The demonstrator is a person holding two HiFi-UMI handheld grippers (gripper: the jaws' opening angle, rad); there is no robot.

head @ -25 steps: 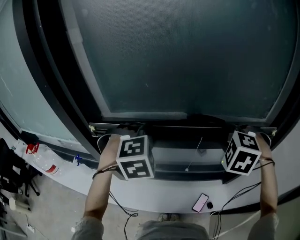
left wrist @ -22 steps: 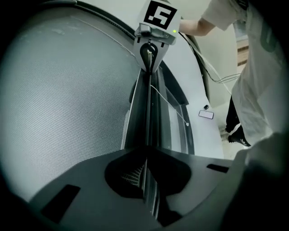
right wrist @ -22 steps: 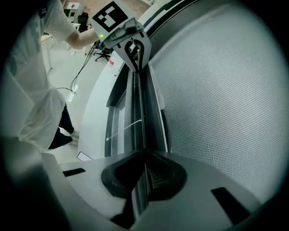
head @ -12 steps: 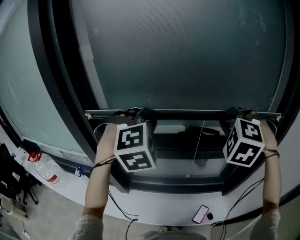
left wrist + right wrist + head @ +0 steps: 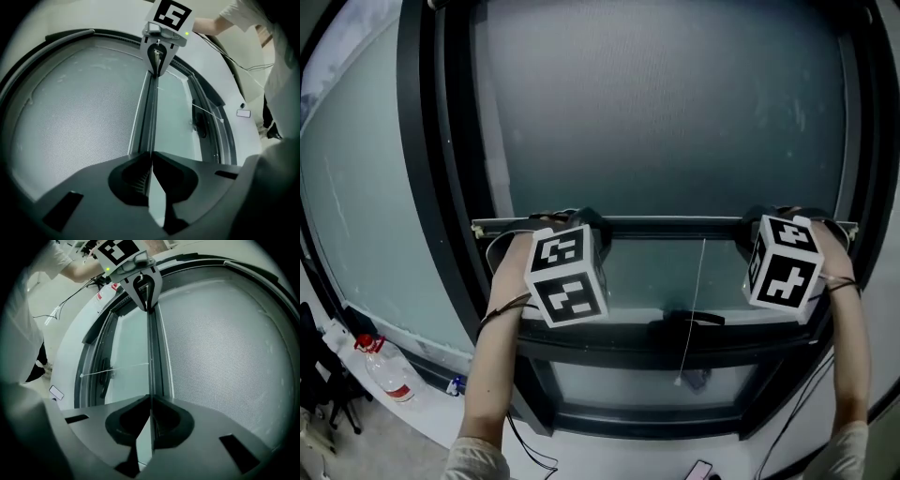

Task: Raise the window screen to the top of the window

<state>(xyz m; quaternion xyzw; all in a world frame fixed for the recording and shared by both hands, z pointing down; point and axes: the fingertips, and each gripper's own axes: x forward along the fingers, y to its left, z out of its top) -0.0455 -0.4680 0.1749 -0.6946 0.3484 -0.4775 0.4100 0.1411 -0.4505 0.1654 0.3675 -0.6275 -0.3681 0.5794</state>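
Observation:
The window screen (image 5: 666,112) is grey mesh with a dark bottom bar (image 5: 675,226) running level across the window. My left gripper (image 5: 584,225) is shut on the bar's left part, its marker cube (image 5: 567,277) hanging below. At the bar's right part my right gripper (image 5: 761,225) is shut too, under it the cube (image 5: 784,263). In the left gripper view the jaws of the left gripper (image 5: 151,155) pinch the bar's thin lip (image 5: 149,112). The right gripper view shows the right gripper (image 5: 150,398) clamped on the same bar (image 5: 152,348).
A white pull cord (image 5: 694,309) hangs from the bar in front of bare glass (image 5: 675,281). A dark window handle (image 5: 689,322) sits on the lower frame. The black frame (image 5: 431,187) borders the left side. A water bottle (image 5: 389,366) and a phone (image 5: 699,469) lie on the sill.
Both grippers have lifted the bottom bar well above the lower frame. Bare glass, the handle and the full cord now show under the bar.

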